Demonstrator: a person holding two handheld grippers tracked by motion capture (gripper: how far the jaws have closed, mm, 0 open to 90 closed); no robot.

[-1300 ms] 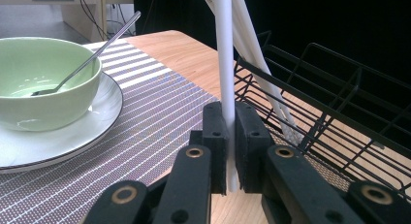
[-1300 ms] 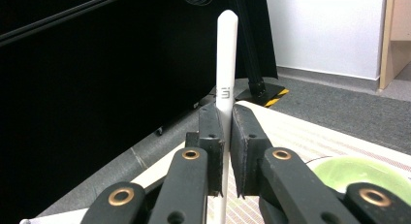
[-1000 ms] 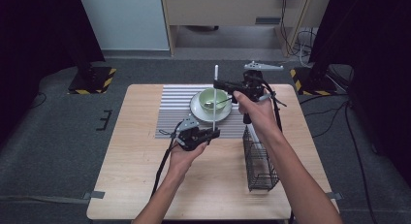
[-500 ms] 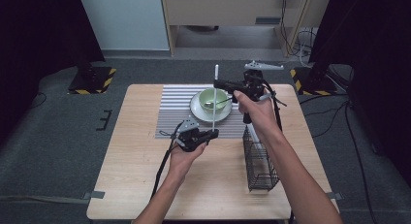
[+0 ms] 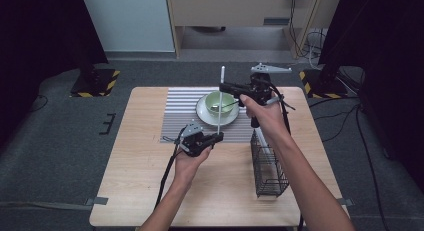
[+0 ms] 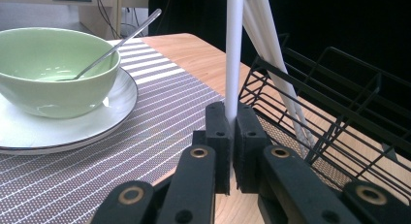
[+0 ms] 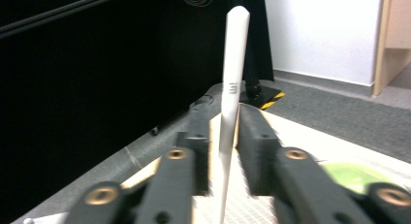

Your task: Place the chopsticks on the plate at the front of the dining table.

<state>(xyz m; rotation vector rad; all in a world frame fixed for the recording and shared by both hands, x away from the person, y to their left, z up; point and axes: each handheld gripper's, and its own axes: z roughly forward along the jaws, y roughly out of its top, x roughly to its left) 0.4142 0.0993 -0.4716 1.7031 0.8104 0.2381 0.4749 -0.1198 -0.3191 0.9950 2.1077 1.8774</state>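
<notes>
Broadly, a pale rectangular wooden table point(image 5: 150, 191) carries everything, with a grey striped placemat point(image 5: 182, 108) laid across its far half. On the person's right side of the table stands a black wire rack basket point(image 5: 267, 163), long and narrow, with thin white sticks leaning inside it in the left gripper view. On the placemat sits a round white plate point(image 5: 204, 115), and on that plate a pale green ceramic bowl point(image 5: 220, 101) with a slim metal spoon point(image 6: 114, 47) resting in it, handle sloping up over the rim. The left gripper point(image 5: 218, 136), held low just in front of the placemat's near edge, is clenched on the bottom end of a long white plastic chopstick point(image 5: 220, 98), which stands nearly upright; the left gripper view shows its two black pads point(image 6: 218, 132) pressed tight against the white shaft point(image 6: 233, 54). The right gripper point(image 5: 223, 85) is raised above the bowl's far right side, level with the upper part of the same chopstick. Its jaws have just been opening: in the right gripper view the chopstick point(image 7: 231, 93) stands between the pads with a little gap on either side, so this claw is released around the stick rather than pressing on it.
</notes>
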